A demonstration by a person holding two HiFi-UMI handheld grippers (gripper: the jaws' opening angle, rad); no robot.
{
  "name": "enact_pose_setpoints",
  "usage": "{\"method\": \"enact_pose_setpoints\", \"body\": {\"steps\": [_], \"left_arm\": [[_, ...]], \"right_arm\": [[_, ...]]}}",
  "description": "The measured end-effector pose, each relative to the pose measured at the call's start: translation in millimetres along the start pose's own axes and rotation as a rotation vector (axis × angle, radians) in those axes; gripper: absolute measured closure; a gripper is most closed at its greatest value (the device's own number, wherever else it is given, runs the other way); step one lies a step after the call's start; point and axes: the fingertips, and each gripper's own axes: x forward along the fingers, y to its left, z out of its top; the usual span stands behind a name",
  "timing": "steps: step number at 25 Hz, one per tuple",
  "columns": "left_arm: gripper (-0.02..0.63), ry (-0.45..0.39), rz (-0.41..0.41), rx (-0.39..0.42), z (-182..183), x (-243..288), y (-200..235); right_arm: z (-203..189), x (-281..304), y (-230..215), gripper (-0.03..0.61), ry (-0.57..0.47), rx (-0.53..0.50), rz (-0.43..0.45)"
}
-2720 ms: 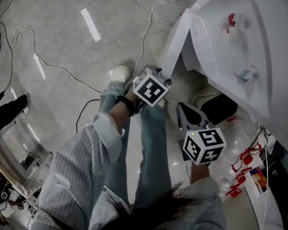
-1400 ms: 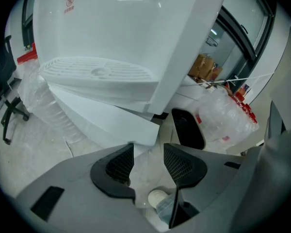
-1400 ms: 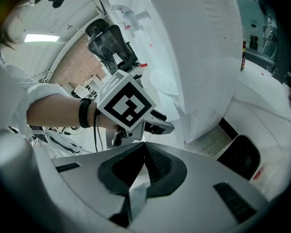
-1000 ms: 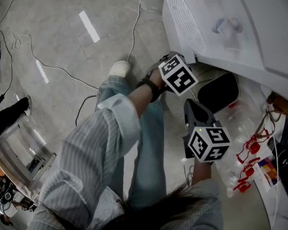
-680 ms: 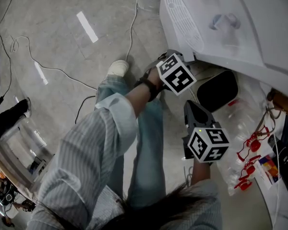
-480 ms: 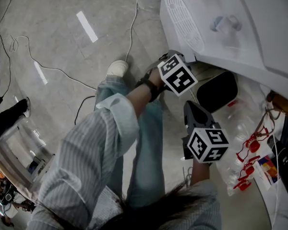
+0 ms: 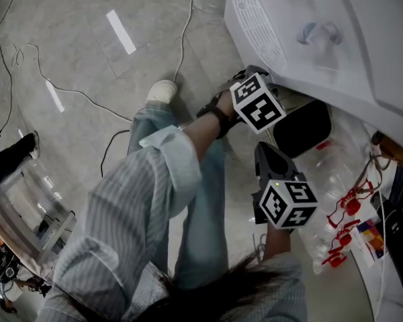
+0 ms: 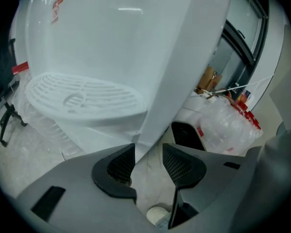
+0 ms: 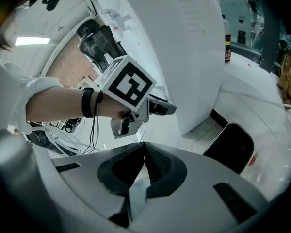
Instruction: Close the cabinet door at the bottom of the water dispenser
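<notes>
Open grey floor spreads to the left, crossed only by loose cables. The white water dispenser fills the upper right. Its cabinet door is the white face under the drip tray, lying against the body or nearly so; I cannot tell if it is fully closed. To the right, a black rounded box and clear plastic bottles crowd the dispenser's foot and leave little room. The left gripper has its jaws apart, having just closed a little. The dispenser's lower corner stands in the gap, unpinched. The right gripper hangs behind, its jaws together on nothing.
</notes>
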Motion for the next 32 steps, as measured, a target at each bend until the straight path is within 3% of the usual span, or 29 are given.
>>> {"method": "enact_pose_setpoints", "body": {"steps": [8, 16, 25, 32], "left_arm": [[0.437, 0.039, 0.008, -0.015, -8.7, -12.4, 2.1], [0.439, 0.034, 0.040, -0.095, -23.8, -88.8, 8.8], [0.439, -0.080, 0.084, -0.181, 1.1, -206.2, 32.8], [0.439, -0.185, 0.092, -0.183, 41.3, -316.7, 42.6]], "right_arm": [[14.2, -4.6, -2.3, 0.565, -0.012, -0.016, 0.005], [45.5, -23.6, 32.7, 0.565, -0.031, -0.081, 0.036], [115.3, -48.2, 103.9, 0.565, -0.110, -0.137, 0.066], [190.4, -99.4, 170.9, 0.565, -0.208, -0.209, 0.063]]}}
